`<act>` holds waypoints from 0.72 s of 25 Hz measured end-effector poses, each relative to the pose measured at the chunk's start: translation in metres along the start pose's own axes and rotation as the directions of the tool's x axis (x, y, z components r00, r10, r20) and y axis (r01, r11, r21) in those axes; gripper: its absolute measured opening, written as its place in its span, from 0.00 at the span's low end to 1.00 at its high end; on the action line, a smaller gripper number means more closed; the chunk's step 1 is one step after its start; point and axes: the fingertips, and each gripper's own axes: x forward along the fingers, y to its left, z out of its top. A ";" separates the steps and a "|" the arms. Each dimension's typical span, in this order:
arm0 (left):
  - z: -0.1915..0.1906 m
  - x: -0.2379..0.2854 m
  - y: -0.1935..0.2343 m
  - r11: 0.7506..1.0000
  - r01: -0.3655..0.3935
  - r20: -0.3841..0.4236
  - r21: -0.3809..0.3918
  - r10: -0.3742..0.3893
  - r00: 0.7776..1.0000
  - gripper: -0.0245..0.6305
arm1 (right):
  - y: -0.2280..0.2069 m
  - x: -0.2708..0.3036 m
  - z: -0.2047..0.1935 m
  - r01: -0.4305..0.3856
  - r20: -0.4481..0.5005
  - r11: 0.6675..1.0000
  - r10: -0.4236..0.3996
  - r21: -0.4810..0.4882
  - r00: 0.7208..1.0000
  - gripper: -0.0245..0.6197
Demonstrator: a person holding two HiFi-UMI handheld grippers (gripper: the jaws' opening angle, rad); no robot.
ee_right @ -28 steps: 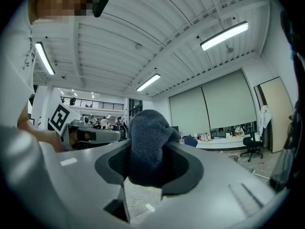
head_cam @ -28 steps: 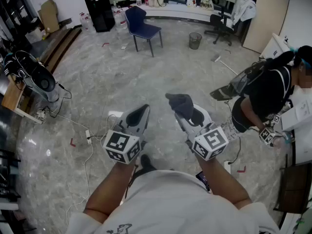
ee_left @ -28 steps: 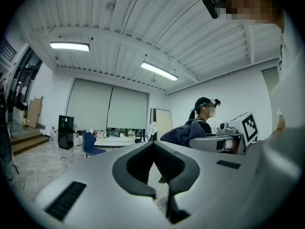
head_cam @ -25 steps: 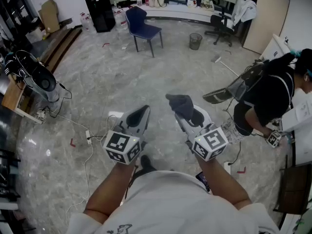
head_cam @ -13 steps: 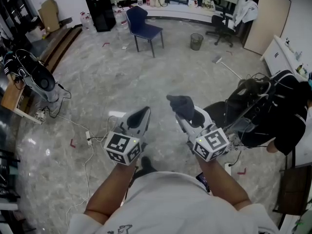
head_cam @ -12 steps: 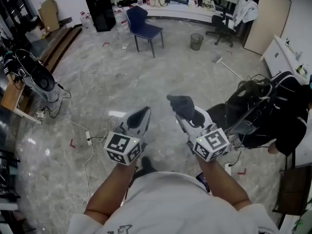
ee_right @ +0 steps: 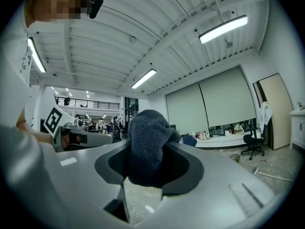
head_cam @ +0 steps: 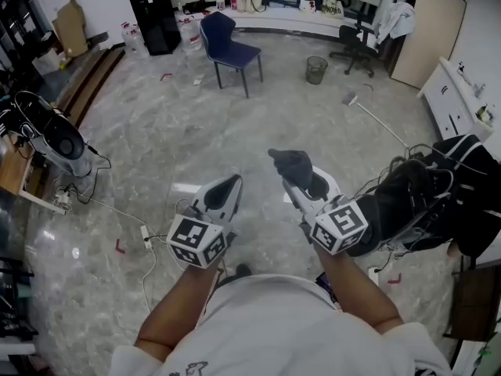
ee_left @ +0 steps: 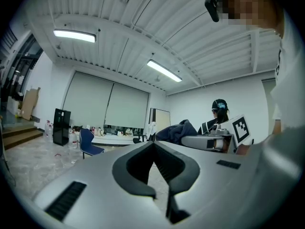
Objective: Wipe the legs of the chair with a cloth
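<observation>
The blue chair (head_cam: pixel 231 49) stands on thin dark legs far ahead across the marble floor, small in the left gripper view (ee_left: pixel 88 144). My right gripper (head_cam: pixel 293 172) is held out level in front of me, shut on a bunched dark grey cloth (head_cam: pixel 290 161). In the right gripper view the cloth (ee_right: pixel 147 142) bulges up between the jaws of that gripper (ee_right: pixel 144 128). My left gripper (head_cam: pixel 232 181) is level beside it, and its jaws (ee_left: pixel 153 144) meet at the tip with nothing between them. Both grippers are far from the chair.
A person (head_cam: pixel 423 202) in black bends low close to my right. A wire bin (head_cam: pixel 315 69), an office chair (head_cam: pixel 360 34) and a mop (head_cam: pixel 376 120) stand beyond. A black cabinet (head_cam: pixel 153 8) is at the back left. A round fan (head_cam: pixel 59 139) and cables (head_cam: pixel 145 233) lie left.
I have walked forward with both grippers, so the floor cables slid nearer. The person at the right has bent down and now fills more of the right side. The cloth stays gripped.
</observation>
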 end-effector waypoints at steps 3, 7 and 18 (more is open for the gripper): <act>0.014 0.010 0.033 1.000 0.027 -0.008 0.015 -0.027 1.000 0.05 | -0.006 0.040 0.012 0.013 0.012 1.000 -0.013 -0.007 1.000 0.27; 0.021 0.024 0.081 0.998 0.044 -0.013 0.036 -0.044 0.999 0.05 | -0.014 0.089 0.010 0.024 0.019 1.000 -0.024 -0.015 1.000 0.27; 0.020 0.183 0.217 1.000 -0.005 -0.042 0.016 0.006 0.999 0.04 | -0.153 0.251 -0.009 -0.033 -0.015 0.999 0.033 -0.026 0.999 0.27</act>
